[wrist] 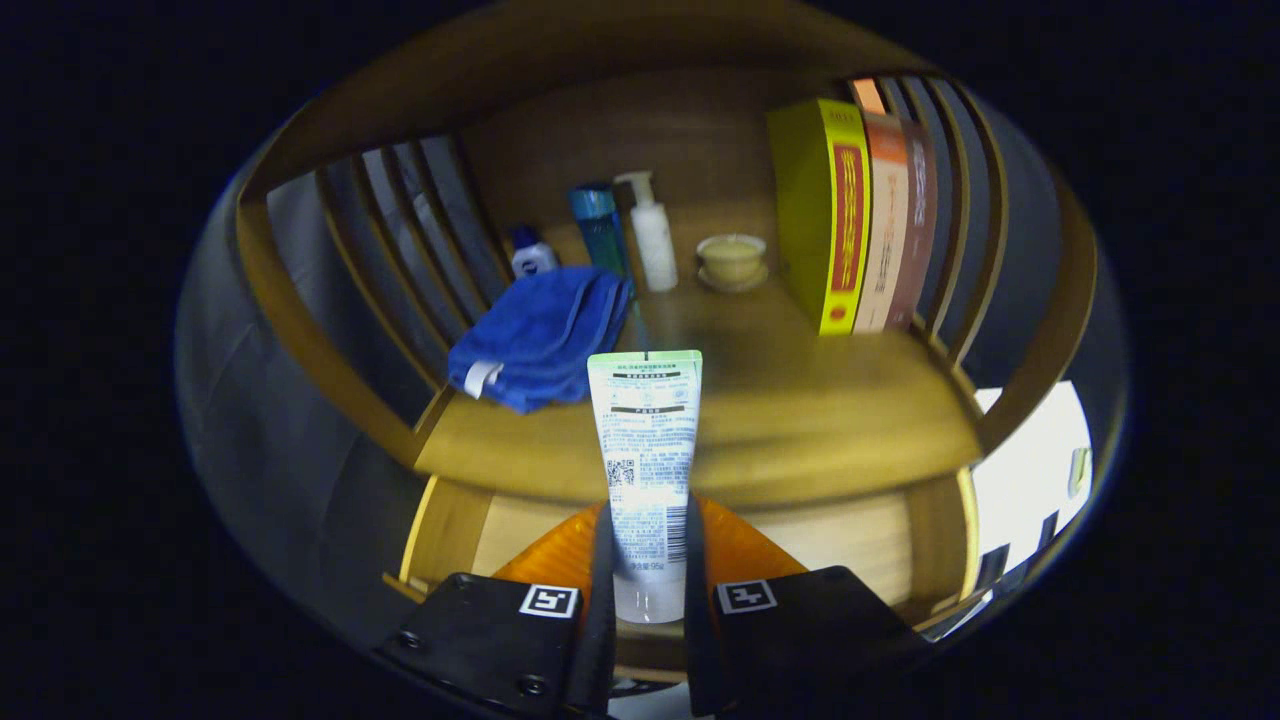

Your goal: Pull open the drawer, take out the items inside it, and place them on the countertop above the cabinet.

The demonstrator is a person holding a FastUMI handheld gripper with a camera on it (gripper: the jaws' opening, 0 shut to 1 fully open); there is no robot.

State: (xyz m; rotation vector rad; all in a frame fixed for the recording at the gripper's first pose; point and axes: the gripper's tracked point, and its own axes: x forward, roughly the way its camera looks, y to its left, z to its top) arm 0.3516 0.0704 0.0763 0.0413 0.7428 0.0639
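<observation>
Gripping white tube (648,470) upright in claw (648,600), seemingly above countertop (800,420).

Towel (535,340) left of books (860,220) (on countertop (800,410))

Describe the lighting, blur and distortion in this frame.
Gripper view: fisheye bends the shelf slats into curves; the countertop is dim and softly blurred; the tube held in the claw is sharp, with glare low on its label.

Glossy white plastic tube (647,470) pinched in matt black tongs (648,600); smooth varnished wood surface (800,420); soft blue cloth towel (535,340); cup (732,258) possibly glazed ceramic; books (850,215) shiny card.
</observation>
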